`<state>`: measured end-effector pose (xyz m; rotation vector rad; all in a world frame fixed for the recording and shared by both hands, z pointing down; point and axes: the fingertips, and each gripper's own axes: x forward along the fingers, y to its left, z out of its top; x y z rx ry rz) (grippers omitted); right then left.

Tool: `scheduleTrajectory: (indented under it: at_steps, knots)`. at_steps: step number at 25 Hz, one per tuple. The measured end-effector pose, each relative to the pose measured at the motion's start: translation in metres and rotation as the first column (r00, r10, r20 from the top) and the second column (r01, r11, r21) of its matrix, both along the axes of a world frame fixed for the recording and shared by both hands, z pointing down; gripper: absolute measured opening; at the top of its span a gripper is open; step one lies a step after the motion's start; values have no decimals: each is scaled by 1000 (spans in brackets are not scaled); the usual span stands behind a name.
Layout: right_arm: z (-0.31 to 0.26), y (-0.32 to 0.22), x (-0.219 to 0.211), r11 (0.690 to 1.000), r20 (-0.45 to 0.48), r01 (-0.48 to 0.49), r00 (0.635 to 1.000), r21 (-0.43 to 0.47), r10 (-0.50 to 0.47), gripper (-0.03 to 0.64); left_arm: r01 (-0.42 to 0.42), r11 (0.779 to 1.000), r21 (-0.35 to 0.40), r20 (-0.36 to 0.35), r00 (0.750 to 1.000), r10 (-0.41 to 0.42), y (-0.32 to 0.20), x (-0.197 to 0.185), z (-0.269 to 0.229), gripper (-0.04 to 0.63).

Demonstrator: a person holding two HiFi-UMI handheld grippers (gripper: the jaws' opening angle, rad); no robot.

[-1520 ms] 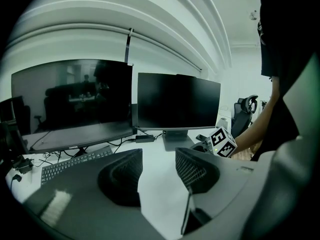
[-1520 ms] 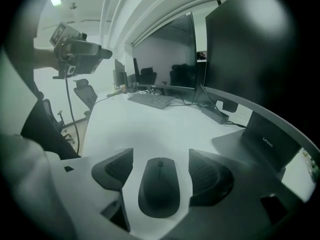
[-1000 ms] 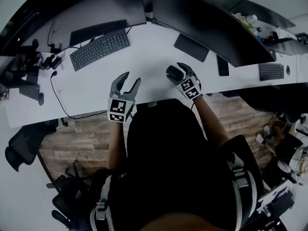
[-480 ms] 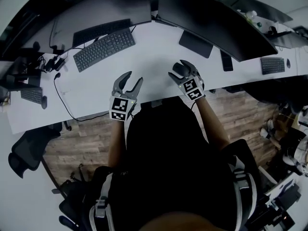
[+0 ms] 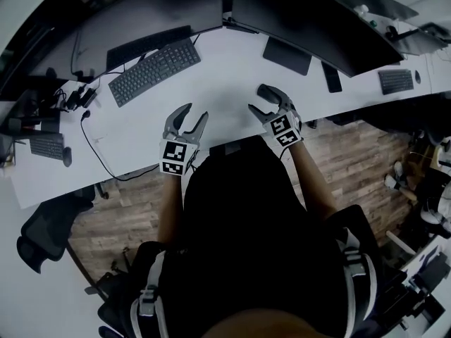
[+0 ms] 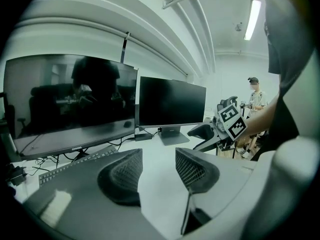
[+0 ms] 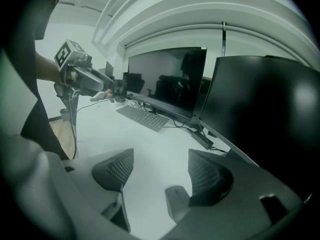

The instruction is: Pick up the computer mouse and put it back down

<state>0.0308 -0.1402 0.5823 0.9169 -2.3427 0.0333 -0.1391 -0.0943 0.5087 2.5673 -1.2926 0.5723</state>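
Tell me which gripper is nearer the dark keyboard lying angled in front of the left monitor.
Left. The left gripper is just on the person's side of the right end of the dark keyboard; the right gripper is farther off, beyond that end to the right.

I noted white counter [image 5: 218, 83] carrying black keyboard [image 5: 155, 70] before left monitor [image 5: 162, 13] and right monitor [image 5: 310, 20], both dark. Black cable [image 5: 86, 138] trailed across counter's left end. Second keyboard [image 5: 396, 81] lay far right.
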Motion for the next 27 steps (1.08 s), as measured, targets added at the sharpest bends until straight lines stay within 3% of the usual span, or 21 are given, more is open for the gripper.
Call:
scheduleTrajectory:
  at_steps: [27]
  knots:
    - [-2, 26, -42, 992, -48, -127, 991, 27, 128, 333, -43, 999, -11, -10, 999, 43, 23, -76, 14, 206]
